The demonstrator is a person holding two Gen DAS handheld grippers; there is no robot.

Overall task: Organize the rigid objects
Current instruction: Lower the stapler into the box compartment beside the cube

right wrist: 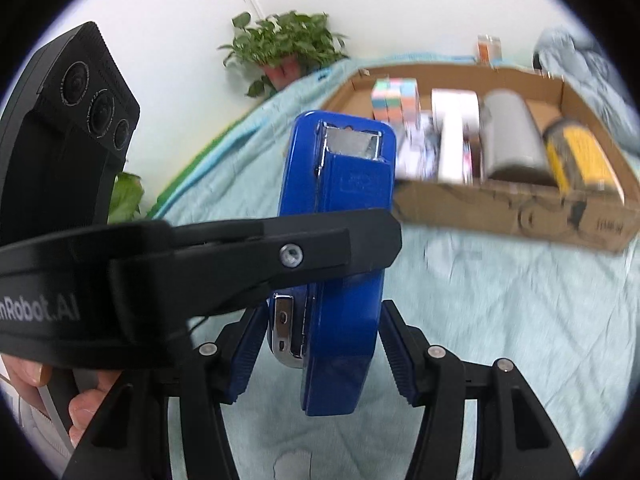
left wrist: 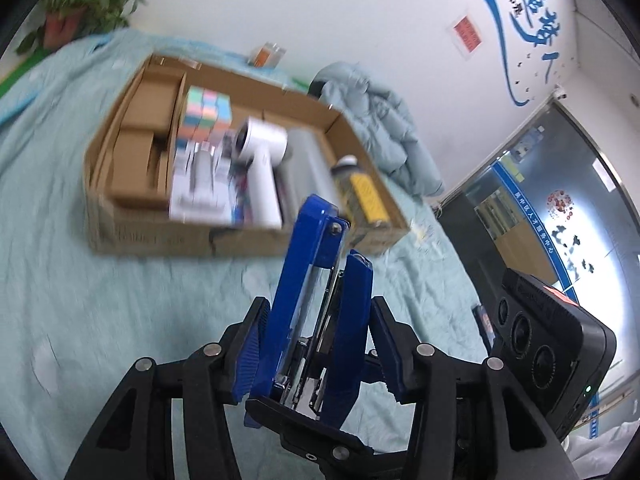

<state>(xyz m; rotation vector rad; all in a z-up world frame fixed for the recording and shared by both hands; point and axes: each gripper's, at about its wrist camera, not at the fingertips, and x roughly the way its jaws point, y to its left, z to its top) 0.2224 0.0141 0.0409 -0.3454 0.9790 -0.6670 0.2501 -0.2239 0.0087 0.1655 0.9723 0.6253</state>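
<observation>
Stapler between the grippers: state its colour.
Blue stapler with silver metal parts; clearest in the right wrist view.

Covered in a pale teal quilted cloth (left wrist: 120,300), wrinkled. Bore a shallow cardboard box (left wrist: 152,236) toward the far edge, a bunched pale-blue jacket (left wrist: 384,120) just beside the box's right end, and a small clear container with an orange label (left wrist: 266,55) at the far edge.

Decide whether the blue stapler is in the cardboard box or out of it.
Out. The blue stapler is held above the pale green cloth, short of the cardboard box.
</observation>
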